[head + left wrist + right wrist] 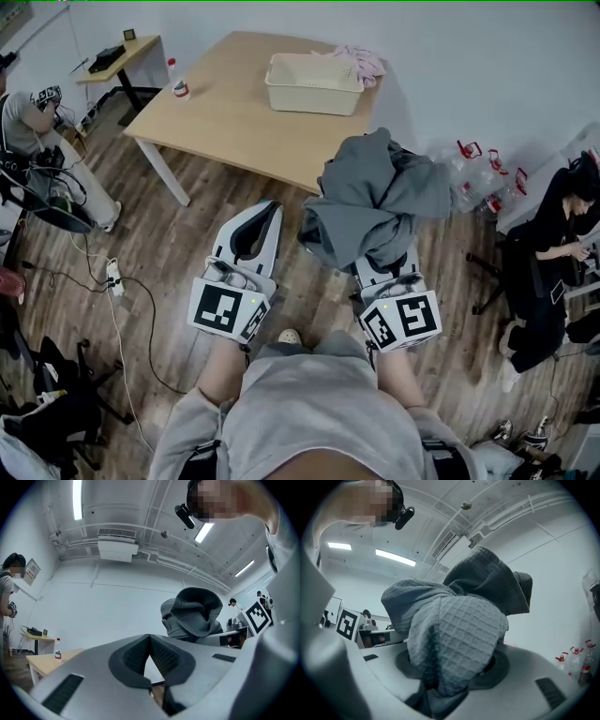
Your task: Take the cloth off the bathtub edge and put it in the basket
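At 12 o'clock, basket on counter. Right gripper clamps bunched grey cloth; left gripper closed, empty. Risk: trailing folds drape over basket rim.

Left claw: tips together, empty.
Grey cloth bunched beyond it to the right; bottle on tabletop far left.

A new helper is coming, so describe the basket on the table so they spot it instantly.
Start at the light wooden table ahead. At its far end sits the basket, next to a pink cloth. It alone is a cream, open-topped rectangular tub; the small bottle stands at the left edge.
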Tool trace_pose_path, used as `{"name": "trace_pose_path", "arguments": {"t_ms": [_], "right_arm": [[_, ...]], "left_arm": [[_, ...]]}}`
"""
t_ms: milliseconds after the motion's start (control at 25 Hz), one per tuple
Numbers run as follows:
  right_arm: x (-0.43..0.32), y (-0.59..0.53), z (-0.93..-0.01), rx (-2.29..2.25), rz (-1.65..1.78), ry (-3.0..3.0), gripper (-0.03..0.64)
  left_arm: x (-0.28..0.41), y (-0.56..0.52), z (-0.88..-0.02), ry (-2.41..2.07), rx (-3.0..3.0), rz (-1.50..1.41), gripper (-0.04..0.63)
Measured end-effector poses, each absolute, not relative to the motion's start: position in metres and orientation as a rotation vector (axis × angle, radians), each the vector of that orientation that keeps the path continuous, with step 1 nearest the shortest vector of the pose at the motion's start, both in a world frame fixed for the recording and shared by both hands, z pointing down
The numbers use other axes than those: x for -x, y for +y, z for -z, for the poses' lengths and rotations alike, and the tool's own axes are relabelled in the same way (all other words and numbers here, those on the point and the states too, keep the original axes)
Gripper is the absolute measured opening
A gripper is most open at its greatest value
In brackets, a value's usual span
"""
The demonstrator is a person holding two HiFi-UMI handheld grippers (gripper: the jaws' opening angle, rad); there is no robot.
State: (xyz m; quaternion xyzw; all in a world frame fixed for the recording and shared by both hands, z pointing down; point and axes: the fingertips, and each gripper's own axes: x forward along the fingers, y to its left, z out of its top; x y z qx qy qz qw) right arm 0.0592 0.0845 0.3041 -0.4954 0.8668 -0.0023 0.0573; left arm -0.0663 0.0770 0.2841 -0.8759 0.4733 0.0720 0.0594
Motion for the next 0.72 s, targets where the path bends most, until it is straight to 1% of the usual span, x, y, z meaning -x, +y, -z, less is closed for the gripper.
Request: {"name": "trace_pose_path", "arguments": {"t_ms": [360, 720], "right_arm": [[-0.059, 0.052, -0.305, 1.533, 0.025, 2.631, 0.21], [-0.049, -0.014, -0.311, 1.49, 0.049, 2.65, 0.21]], "left_arm": [[0.065, 0.043, -0.289, 1.423, 2.694, -0.219, -0.003], [0.078, -0.02, -0.29, 1.48, 2.66, -0.199, -0.003]]}}
